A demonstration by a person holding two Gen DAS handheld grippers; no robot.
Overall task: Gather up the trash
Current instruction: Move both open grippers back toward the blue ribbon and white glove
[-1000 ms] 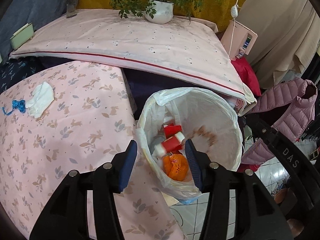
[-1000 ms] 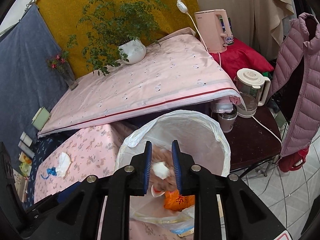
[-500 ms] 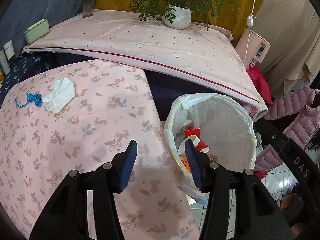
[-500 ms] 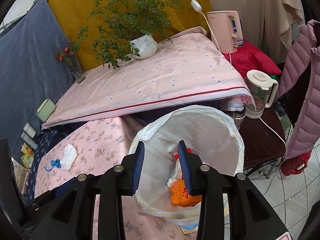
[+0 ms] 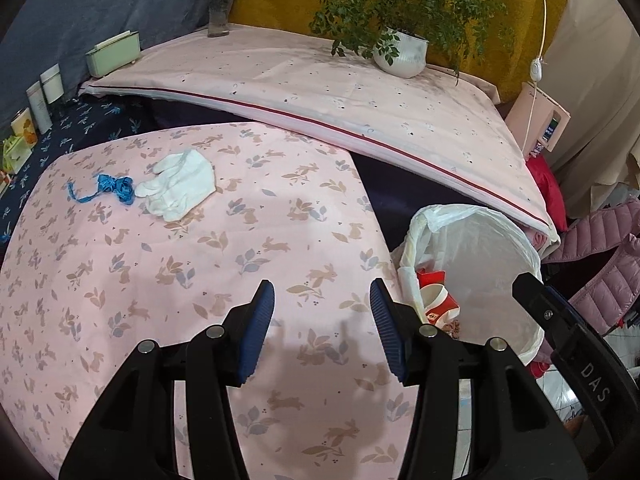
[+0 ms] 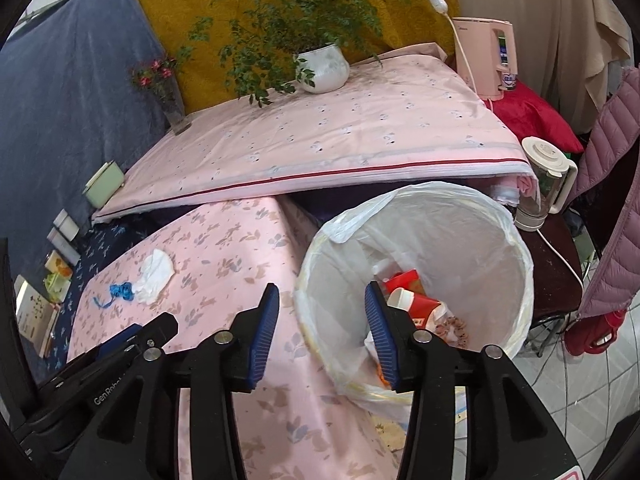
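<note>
A crumpled white tissue [image 5: 180, 187] and a blue string scrap [image 5: 110, 186] lie at the far left of the pink rabbit-print table [image 5: 200, 280]. They also show in the right wrist view: the tissue [image 6: 154, 271] and the string [image 6: 121, 290]. A bin lined with a white bag [image 5: 484, 240] stands off the table's right edge, holding red-and-white cartons [image 6: 416, 304]. My left gripper [image 5: 322, 332] is open and empty over the table's near part. My right gripper [image 6: 322, 336] is open and empty over the bin's [image 6: 520, 264] left rim.
A higher pink-covered table [image 5: 320, 92] stands behind with a potted plant [image 5: 402, 54], a vase [image 5: 219, 16] and a green box [image 5: 114, 54]. A pink kettle [image 6: 486, 60], a blender jug [image 6: 546, 184] and a pink jacket [image 6: 608, 200] are on the right.
Both grippers have swung left, away from the bin and over the table. The right gripper dropped a white scrap into the bin and opened wide. The left stayed open.
</note>
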